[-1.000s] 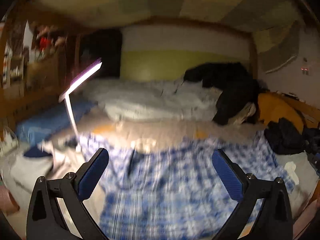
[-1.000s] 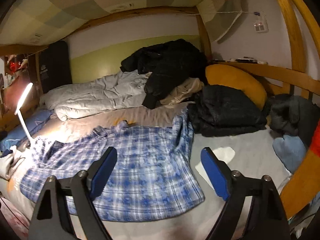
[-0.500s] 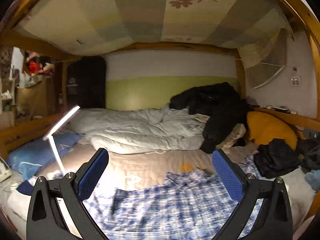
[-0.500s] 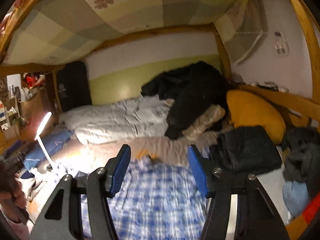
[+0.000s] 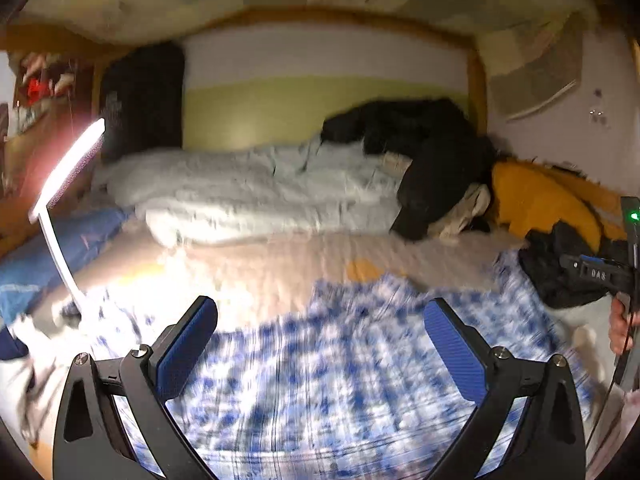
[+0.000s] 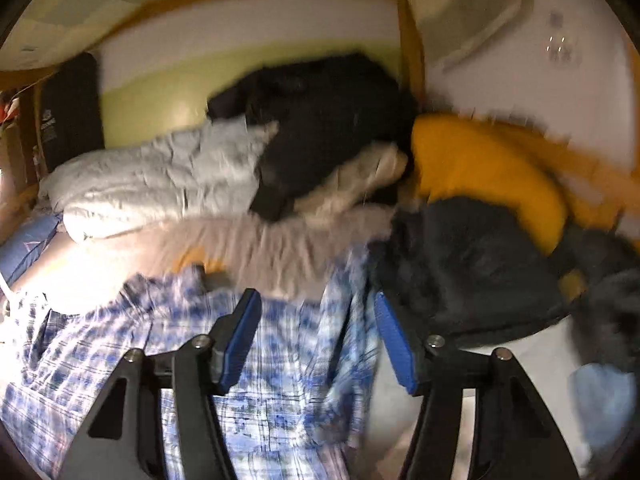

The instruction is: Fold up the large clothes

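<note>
Blue-and-white plaid shirt (image 6: 280, 360): lying spread and unfolded on the bed (image 5: 280, 268), near edge below both grippers.
Left gripper (image 5: 320, 344): hovering above the shirt, jaws standing wide apart, gripping nothing.
Right gripper (image 6: 316, 340): hovering over the shirt's right side, jaws partly open, holding nothing.
Step in hand: likely approaching the cloth for a first grasp.
Next move: calling for lowering onto an edge or sleeve and pinching there.
Surroundings: lamp (image 5: 60, 200) glaring at left; motion blur obscuring details.
</note>
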